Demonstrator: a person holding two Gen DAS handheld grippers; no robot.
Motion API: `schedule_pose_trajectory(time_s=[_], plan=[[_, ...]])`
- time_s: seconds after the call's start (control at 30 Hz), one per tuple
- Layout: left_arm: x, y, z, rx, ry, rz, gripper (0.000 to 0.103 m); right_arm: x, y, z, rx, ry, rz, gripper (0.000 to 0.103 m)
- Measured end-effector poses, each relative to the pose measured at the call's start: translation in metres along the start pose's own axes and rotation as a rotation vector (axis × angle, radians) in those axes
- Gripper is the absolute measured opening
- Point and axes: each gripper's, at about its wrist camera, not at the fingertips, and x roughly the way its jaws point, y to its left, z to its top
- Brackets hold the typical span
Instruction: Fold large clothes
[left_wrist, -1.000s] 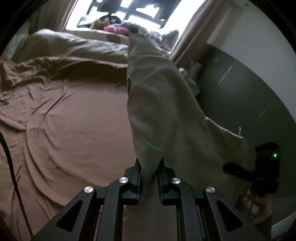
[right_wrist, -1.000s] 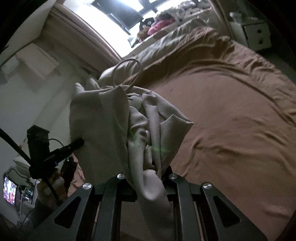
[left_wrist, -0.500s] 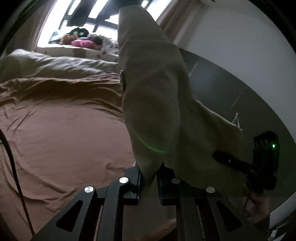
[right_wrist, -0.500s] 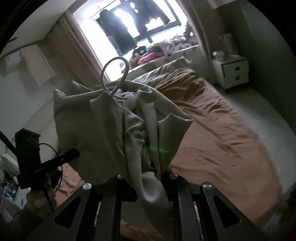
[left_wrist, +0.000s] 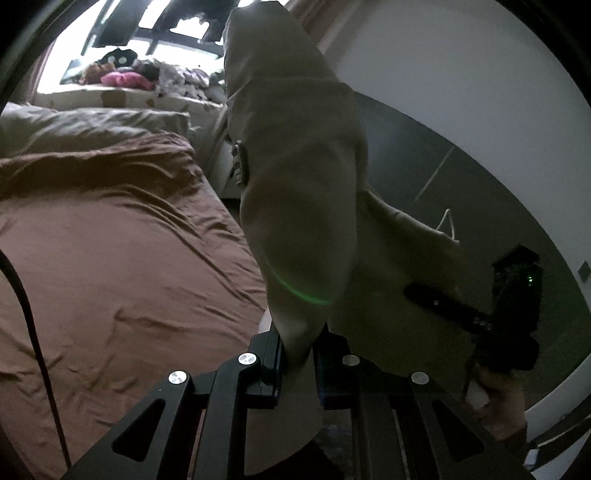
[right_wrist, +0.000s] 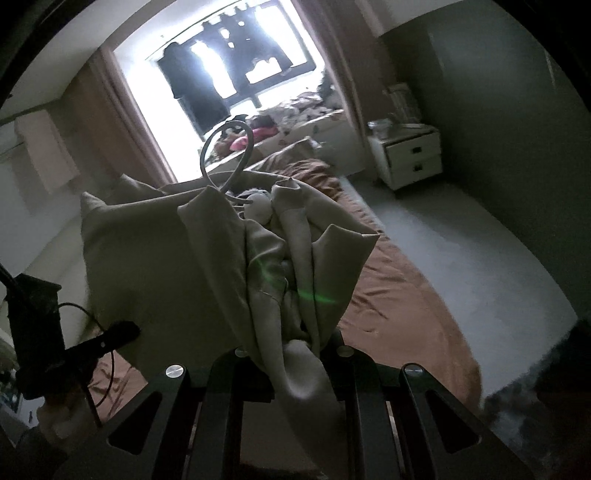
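So the beige garment (left_wrist: 295, 192) is up in the air right now, held off the bed between both grippers. In the left wrist view it stands up tall from the left gripper (left_wrist: 298, 356), a long tube of cloth rising toward the window, with what looks like a small button or tab on its left edge. The jaws there are closed down tight on a narrow pinch of the fabric, and a loose tail of it hangs down below them.

Over on the right wrist view the same garment (right_wrist: 207, 266) is way more bunched up, a crumpled wad with several folds and a pale cord loop (right_wrist: 227, 155) sticking up out of the top. The right gripper (right_wrist: 295, 354) has its jaws clamped on the bottom of that wad, with a tongue of cloth spilling down over the gripper body.

Each camera catches the other gripper too: the right one shows at the right edge of the left view, its finger against the cloth, and the left one sits at the lower left of the right view with a hand under it.

Below all that is the bed (left_wrist: 110, 258) with a wrinkled brown sheet, and a lighter duvet (left_wrist: 85, 122) piled at the far end. Past it there's a bright window (right_wrist: 229, 70) with a ledge full of clothes, something pink (left_wrist: 127, 79) among them. A white nightstand (right_wrist: 410, 157) with two drawers stands beside the bed against the dark wall.
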Motion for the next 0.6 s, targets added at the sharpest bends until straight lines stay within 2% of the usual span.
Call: schedule_pose_trajectory(time_s=[0.13,0.3,0.43,0.6], plan=[[0.020,-0.014,-0.007,-0.009,0.027,-0.035,0.014,0.003,0.004,0.003,0.016,0.008,-0.041,0.010],[0.050,-0.006,-0.009,-0.057,0.078,-0.071,0.014,0.008,0.009,0.008,0.034,0.039,-0.088,0.010],[0.085,0.012,-0.012,-0.097,0.147,-0.081,0.014,0.035,0.013,0.012,0.036,0.082,-0.170,0.010],[0.136,0.044,-0.001,-0.099,0.198,-0.067,0.014,0.082,0.020,0.021,0.048,0.119,-0.214,0.010]])
